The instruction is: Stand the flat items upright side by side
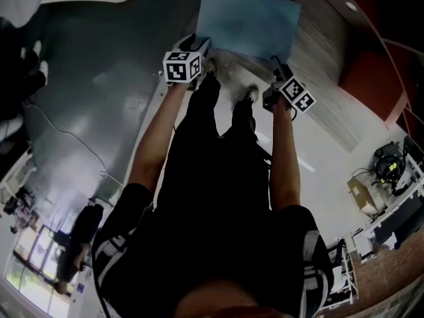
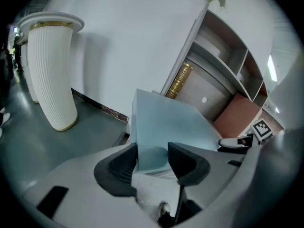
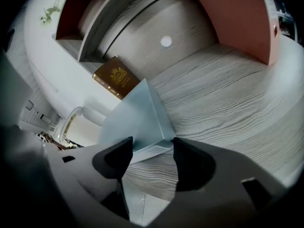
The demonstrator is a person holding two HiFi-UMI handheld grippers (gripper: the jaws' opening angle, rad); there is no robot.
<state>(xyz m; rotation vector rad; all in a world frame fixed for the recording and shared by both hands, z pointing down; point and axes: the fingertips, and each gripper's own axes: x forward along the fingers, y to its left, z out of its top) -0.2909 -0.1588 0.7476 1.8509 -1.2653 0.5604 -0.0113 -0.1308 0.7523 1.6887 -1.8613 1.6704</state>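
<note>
The pale blue book (image 1: pixel 248 25) lies flat on the wood-grain shelf (image 3: pixel 228 103) in front of me, and I have one pair of tongs at each of its near corners. My left tongs (image 2: pixel 152 163) are at the near left corner. Their jaws stand apart and the corner fills the gap between them, with the book's left edge right up against the left jaw and the right jaw in front of the near edge. I see no squeeze on it. My right tongs (image 3: pixel 153 151) are at the near right corner, and their jaws are also apart and hold nothing. The corner sits just ahead of the gap, near the right jaw, and bare wood grain shows between the pads below it.

The book is thin and wide, with a plain matte cover of light grey-blue that carries no print I can make out. Along its near edge a pale band of pages shows under the cover.

Beyond it, at the back of the shelf, stands a brown book (image 3: pixel 116 77) with a gold emblem on its cover, well apart from the blue one.
</note>
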